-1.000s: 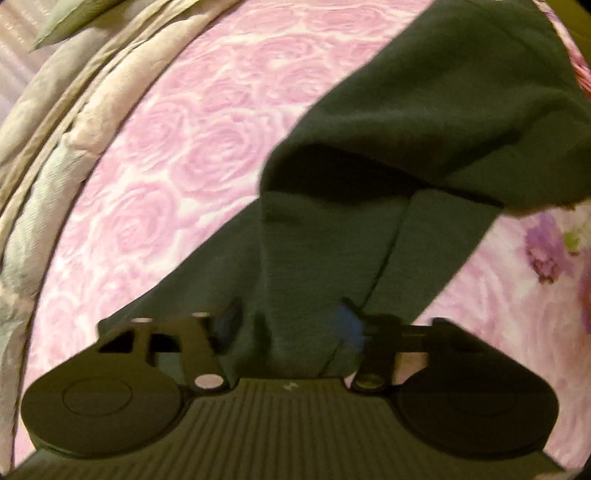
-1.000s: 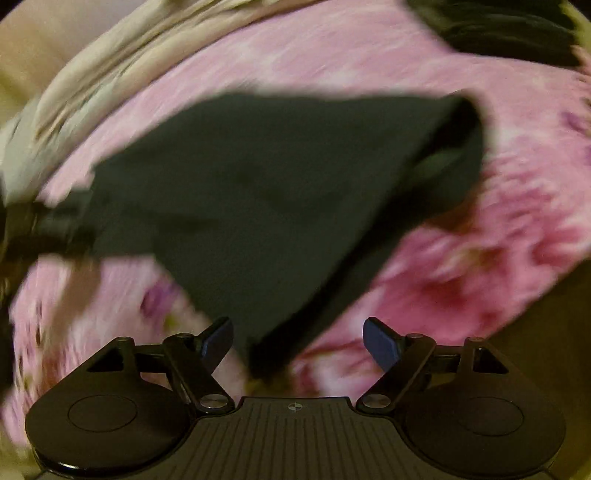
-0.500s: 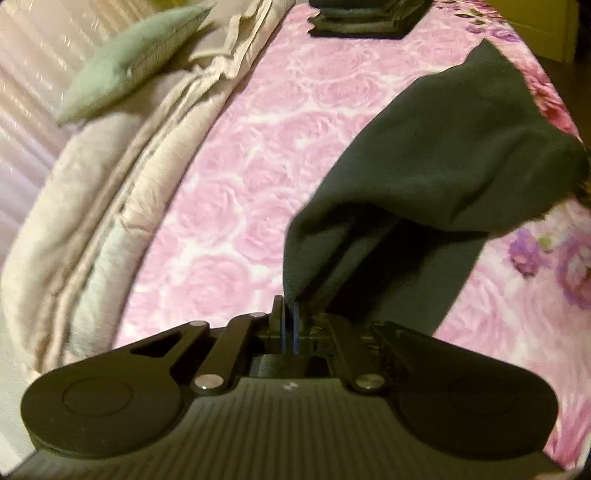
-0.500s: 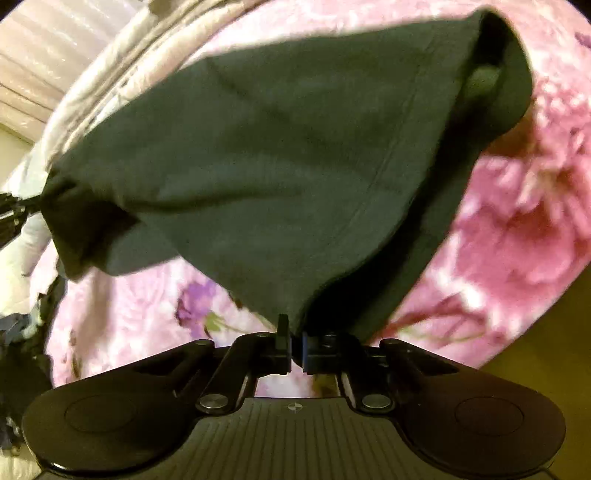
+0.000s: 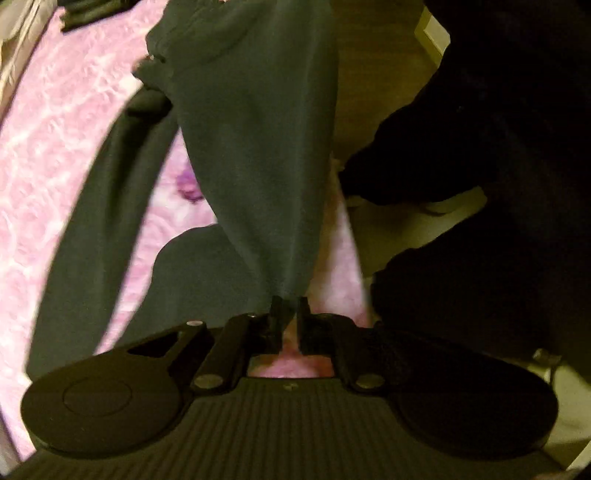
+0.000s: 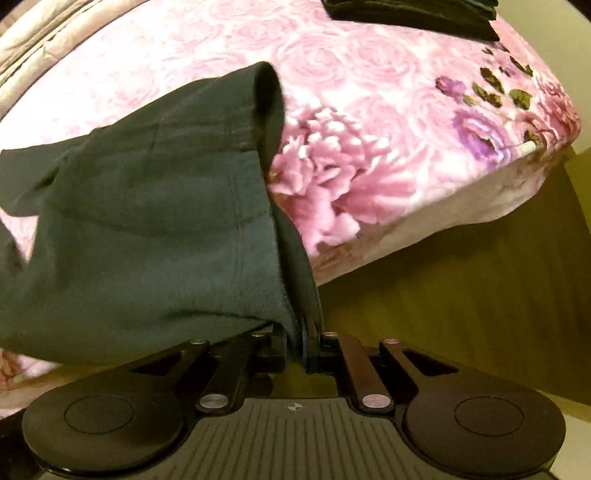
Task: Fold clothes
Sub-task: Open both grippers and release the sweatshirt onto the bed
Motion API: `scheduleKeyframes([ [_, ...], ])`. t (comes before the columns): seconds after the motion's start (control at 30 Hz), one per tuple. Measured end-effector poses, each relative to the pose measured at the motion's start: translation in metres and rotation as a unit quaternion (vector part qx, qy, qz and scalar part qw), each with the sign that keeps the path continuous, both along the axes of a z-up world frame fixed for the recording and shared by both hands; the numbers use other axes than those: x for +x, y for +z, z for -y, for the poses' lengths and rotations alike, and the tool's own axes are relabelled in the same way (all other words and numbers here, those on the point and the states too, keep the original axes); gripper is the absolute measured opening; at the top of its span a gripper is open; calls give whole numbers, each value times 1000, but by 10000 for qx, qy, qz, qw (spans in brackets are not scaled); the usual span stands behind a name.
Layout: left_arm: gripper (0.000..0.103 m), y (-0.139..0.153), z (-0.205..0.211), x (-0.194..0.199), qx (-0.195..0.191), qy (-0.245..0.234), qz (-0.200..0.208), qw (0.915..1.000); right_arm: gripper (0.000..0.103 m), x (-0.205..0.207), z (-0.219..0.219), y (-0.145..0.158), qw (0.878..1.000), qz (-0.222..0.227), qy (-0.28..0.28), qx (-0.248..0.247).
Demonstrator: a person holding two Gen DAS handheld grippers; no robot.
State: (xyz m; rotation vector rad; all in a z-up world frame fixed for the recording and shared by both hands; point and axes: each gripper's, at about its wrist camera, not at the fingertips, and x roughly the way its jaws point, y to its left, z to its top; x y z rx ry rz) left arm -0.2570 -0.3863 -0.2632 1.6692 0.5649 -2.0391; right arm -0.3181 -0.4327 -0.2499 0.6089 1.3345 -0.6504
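**Dark garment held up at the bed's edge**

The bed (image 6: 369, 122) wears a pink rose-print cover; a dark green garment (image 6: 147, 229) hangs partly over it, partly off its edge; a folded dark stack (image 6: 410, 14) lies at the far end; the left tongs (image 5: 290, 314) are nearly closed, pinching a garment corner; the right tongs (image 6: 301, 343) are clamped tight on its hem.

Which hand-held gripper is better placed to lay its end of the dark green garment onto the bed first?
Probably right. The right hand-held gripper grips the dark green fleece garment beside the pink rose-patterned bedspread; the left hand-held gripper holds its end over the bed's edge, near the floor.
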Motion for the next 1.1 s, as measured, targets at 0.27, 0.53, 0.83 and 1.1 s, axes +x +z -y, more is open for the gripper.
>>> scheduleKeyframes([
  [0.27,38,9,85,35,-77,1180,-155,9929,74,15,12,15,9983,479,205,-252],
  [0.53,55,-68,229,55,-891,1568,773,9806,74,76,98,-13,9800,1880,-631,173],
  [0.83,69,-126,286,88,-666,1885,816,9764,13,147,179,-113,9612,1973,-772,1768],
  [1.1,1,-76,275,104,-892,2587,882,9578,6,140,183,-35,9647,2305,-525,1157],
])
